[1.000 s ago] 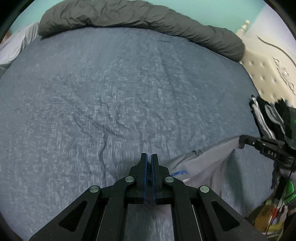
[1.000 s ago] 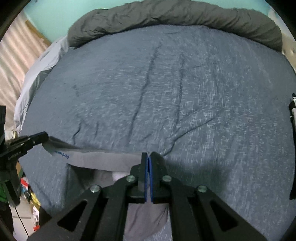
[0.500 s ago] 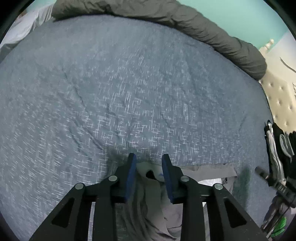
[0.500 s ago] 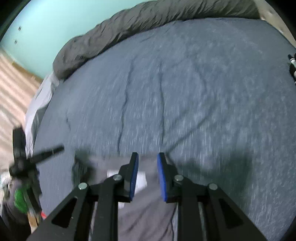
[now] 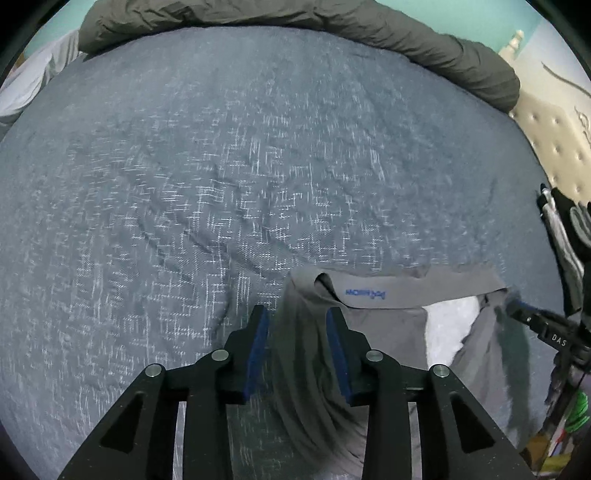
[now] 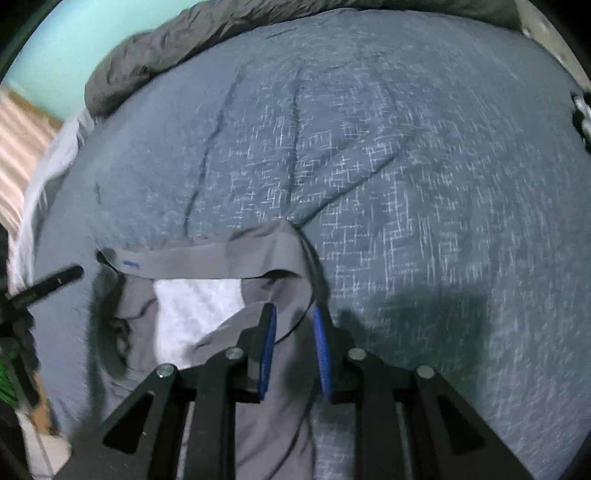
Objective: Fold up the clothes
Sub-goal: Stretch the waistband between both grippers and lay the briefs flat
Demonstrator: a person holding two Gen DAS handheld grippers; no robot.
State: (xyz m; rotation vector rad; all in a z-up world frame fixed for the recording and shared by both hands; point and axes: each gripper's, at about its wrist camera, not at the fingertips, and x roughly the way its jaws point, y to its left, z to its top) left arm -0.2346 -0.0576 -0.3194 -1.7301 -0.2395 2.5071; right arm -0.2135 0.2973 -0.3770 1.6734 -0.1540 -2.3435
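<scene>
Broadly, the scene is a bed (image 5: 207,192) covered by a blue-grey flecked bedspread, with a dark grey duvet (image 5: 332,33) rolled along its far edge and a tufted cream headboard (image 5: 554,147) on the right of the left wrist view.

The task's item — a pair of grey trousers (image 6: 266,406) — lies on the near edge of the bed, waistband (image 6: 221,258) towards the bed's middle and legs running back under both tools. The waistband is stretched roughly flat from side to side; a white inner lining (image 6: 195,314) shows where the front gapes, and the left corner is curled over.

The left gripper (image 5: 297,354) is released, its blue pads spread either side of a bunched ridge of cloth at the waistband's left end. The right gripper (image 6: 293,350) is likewise released, jaws parted over the right end. Neither holds anything.

Judgement: the garment is laid out, not yet folded into a compact shape. The step in hand appears to be settling the waistband flat. The next move calls for smoothing the curled corner and lining, then a fresh pinch on one edge to carry it across — both wrist views are blurred, so the exact cloth layering is uncertain.
</scene>
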